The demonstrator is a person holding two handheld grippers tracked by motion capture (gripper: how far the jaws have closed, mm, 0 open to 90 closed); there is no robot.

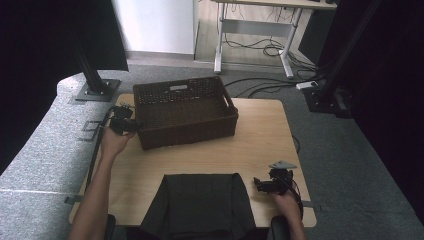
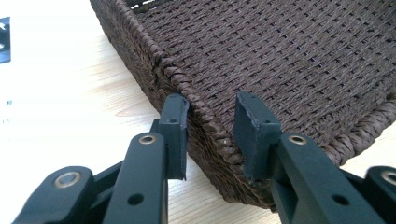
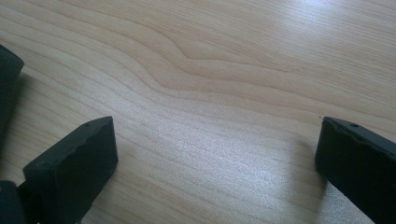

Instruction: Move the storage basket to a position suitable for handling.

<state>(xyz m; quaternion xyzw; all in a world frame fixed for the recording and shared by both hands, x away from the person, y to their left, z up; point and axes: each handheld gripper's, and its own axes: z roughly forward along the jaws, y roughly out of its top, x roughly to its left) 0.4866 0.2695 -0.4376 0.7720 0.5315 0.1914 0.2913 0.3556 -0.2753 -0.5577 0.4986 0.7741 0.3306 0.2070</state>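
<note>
1. High view: Left gripper (image 1: 123,121) of mine sits at the near-left corner of the brown wicker basket (image 1: 185,111), which stands toward the far-left part of the wooden table (image 1: 260,135). If I pull from this one corner, the basket may pivot rather than slide, and its other end could swing off toward the table's far edge. My right gripper (image 1: 267,184) rests well to the right and nearer me than the basket, beside the dark folded cloth (image 1: 200,202); it gives no help should the basket twist.

2. Left gripper view: my jaws straddle the basket's braided rim (image 2: 210,123), one pad outside the wall and one inside. The outer pad lies against the weave, the inner one looks a touch off it, so I judge the clamp as on the rim but shallow. Risk: the rounded braid could roll out of the pads, or the thin wall could flex and slip free when lifted.

3. Right gripper view: my right jaws stand wide apart, grasping nothing, over bare table (image 3: 210,93) away from the basket. Dragging them could scrape the wood.
</note>
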